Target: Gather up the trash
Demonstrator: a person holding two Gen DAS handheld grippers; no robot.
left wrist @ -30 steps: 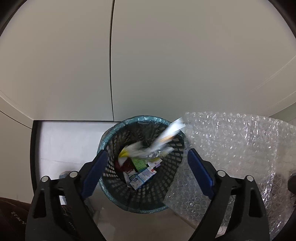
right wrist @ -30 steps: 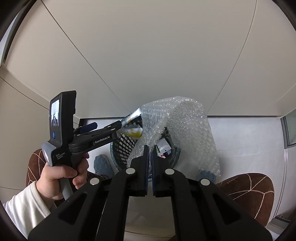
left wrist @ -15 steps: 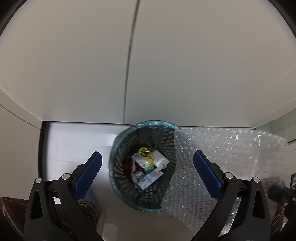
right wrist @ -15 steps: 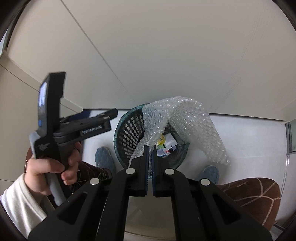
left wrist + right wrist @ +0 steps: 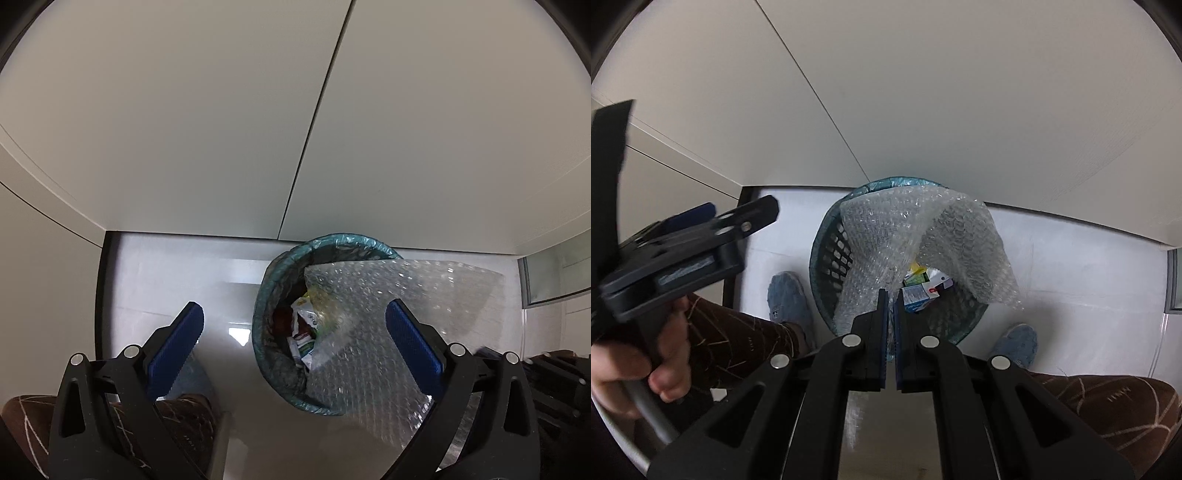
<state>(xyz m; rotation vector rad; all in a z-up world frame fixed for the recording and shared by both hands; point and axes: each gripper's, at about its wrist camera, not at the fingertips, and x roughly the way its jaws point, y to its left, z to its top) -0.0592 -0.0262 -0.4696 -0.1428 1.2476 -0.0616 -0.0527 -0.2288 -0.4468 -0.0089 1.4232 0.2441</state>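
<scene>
The right gripper [image 5: 891, 295] points steeply down over a round teal mesh bin [image 5: 827, 254], its two blue-padded fingers pressed together on the edge of a clear sheet of bubble wrap [image 5: 882, 236]. From the pinch the sheet rises ahead of the fingertips, folds over, and drapes across the bin's mouth; one flap hangs past the rim on the right side of the claw. Just beyond the fingertips, under the fold, small cartons and wrappers [image 5: 921, 288] lie in the bottom of the bin.

The left gripper [image 5: 293, 334] hangs with its jaws spread wide and nothing between the pads; its jaws have just been opening, though they are already at full spread. The bin [image 5: 264, 306] sits ahead of the gap, nearer the right finger, and the bubble wrap [image 5: 373, 295] lies behind that finger, covering the right half of the bin's opening. Neither pad touches the bin or the sheet. In the uncovered left half, packets [image 5: 304, 332] show inside.

In the right wrist view the left gripper [image 5: 738, 221] appears to the left of the claw, held by a hand [image 5: 639, 365]. Two blue slippers [image 5: 785, 295] stand on the white floor [image 5: 1071, 280] on either side of the bin, below the claw, with brown patterned trouser legs [image 5: 1108, 402] above them.
</scene>
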